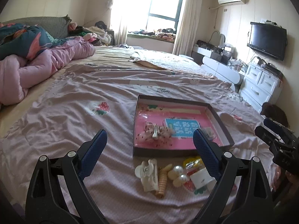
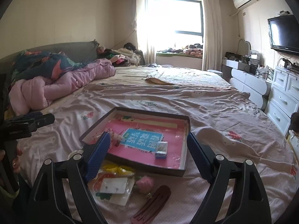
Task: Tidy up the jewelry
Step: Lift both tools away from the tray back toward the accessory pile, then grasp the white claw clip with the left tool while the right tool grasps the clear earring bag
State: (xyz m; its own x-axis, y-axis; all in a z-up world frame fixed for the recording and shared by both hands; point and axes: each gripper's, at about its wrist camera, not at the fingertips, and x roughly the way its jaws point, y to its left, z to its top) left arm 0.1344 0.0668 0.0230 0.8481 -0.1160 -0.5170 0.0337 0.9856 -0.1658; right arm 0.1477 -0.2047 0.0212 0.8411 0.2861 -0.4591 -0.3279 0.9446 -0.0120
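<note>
A shallow dark box (image 1: 220,120) (image 2: 184,150) with a pink lining lies on the bed. In it are a pink spotted hair bow (image 1: 157,132) and a small clear case (image 2: 161,150). On the sheet in front of it lie a white claw clip (image 1: 147,173), a beige spiral clip (image 1: 162,181), pearl pieces (image 1: 178,173), yellow rings (image 2: 119,169), an earring card (image 2: 114,185), a pink pompom (image 2: 143,183) and a dark red comb (image 2: 153,205). My left gripper (image 1: 149,138) stands open above the pile. My right gripper (image 2: 147,141) stands open over the box's near edge, empty.
The wrinkled pink sheet (image 1: 65,123) covers a wide bed. A pink quilt (image 1: 37,67) is heaped at the left. White drawers (image 2: 284,95) and a wall television (image 2: 284,31) stand at the right. A hand (image 2: 15,160) holds the other gripper's handle.
</note>
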